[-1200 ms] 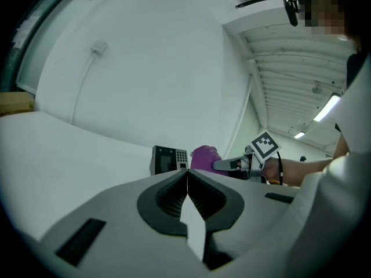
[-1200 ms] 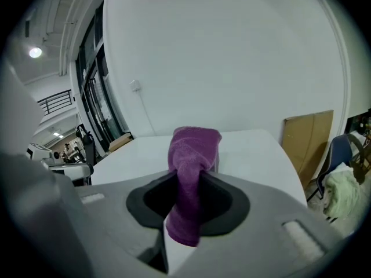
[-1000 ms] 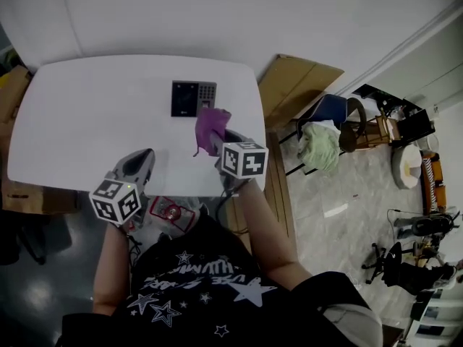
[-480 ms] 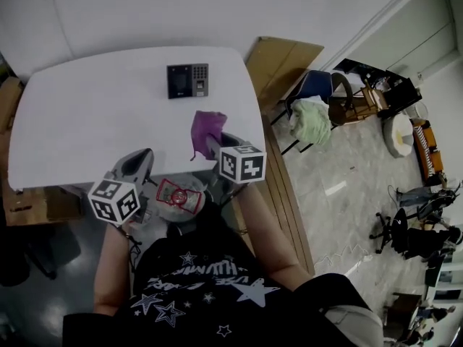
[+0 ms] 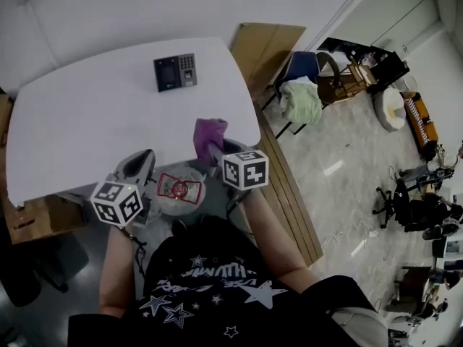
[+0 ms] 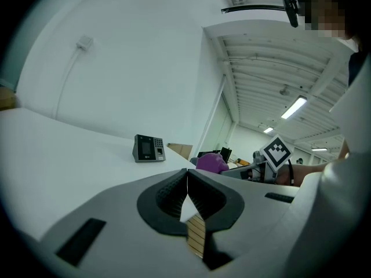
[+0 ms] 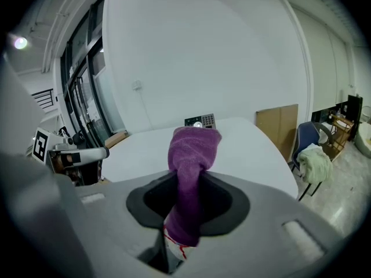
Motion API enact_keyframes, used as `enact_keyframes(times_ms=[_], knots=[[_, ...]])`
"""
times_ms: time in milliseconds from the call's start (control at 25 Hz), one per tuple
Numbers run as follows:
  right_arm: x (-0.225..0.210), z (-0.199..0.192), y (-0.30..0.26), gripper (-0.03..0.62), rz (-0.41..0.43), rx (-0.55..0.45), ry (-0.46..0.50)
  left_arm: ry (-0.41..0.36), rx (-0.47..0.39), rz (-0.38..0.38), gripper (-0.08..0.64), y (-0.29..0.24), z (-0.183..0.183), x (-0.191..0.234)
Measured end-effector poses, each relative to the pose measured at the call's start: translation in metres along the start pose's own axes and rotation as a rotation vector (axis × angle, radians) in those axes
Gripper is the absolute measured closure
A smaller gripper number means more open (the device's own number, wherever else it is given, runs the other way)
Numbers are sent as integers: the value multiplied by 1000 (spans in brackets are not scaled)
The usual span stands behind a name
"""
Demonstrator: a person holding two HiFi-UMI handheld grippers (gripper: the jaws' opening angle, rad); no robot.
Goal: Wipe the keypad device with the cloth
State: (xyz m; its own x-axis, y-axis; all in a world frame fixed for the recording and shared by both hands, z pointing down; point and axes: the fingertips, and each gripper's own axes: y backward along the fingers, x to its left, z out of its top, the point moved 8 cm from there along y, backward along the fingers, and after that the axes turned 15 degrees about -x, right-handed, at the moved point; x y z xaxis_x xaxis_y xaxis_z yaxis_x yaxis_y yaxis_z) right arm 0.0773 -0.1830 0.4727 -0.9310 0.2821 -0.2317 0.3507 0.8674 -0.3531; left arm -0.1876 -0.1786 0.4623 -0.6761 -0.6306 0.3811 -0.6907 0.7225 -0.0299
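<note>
Right gripper (image 5: 215, 150), jaws clamping the purple cloth (image 5: 208, 133), is pulling back toward the table (image 5: 87, 121) near edge, frame centre. Keypad device (image 5: 174, 72) is now sitting well apart, upper centre. Wiping is probably over. Left gripper (image 5: 139, 166) jaws closed, empty.

Legible text: none that can be read with certainty. Dark shirt (image 5: 217, 284) of the person: pale block lettering in two lines among printed stars, too small and warped to spell out. Keypad device (image 5: 175, 72): a grid of keys beside a dark screen, numerals too small to read; a small pale mark under the screen in the left gripper view, unreadable. Marker cube (image 5: 116, 202) of the left gripper (image 5: 143, 157) and marker cube (image 5: 246, 170) of the right gripper (image 5: 213, 149): black-and-white square patterns only, no letters or digits.
</note>
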Motion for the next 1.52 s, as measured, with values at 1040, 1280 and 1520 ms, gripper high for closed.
enact_keyframes(times_ms=[1040,1280,1520], knots=[[-5,-24,106,495,194,-58,-36,-36,-44,148,551,59,-36,-111],[-1,-28,146,495,234,-63,-14,-50,-73,174,552,80,-39,-148],[0,-38,183,495,265,-60,26,-61,-96,187,551,99,-50,-188]])
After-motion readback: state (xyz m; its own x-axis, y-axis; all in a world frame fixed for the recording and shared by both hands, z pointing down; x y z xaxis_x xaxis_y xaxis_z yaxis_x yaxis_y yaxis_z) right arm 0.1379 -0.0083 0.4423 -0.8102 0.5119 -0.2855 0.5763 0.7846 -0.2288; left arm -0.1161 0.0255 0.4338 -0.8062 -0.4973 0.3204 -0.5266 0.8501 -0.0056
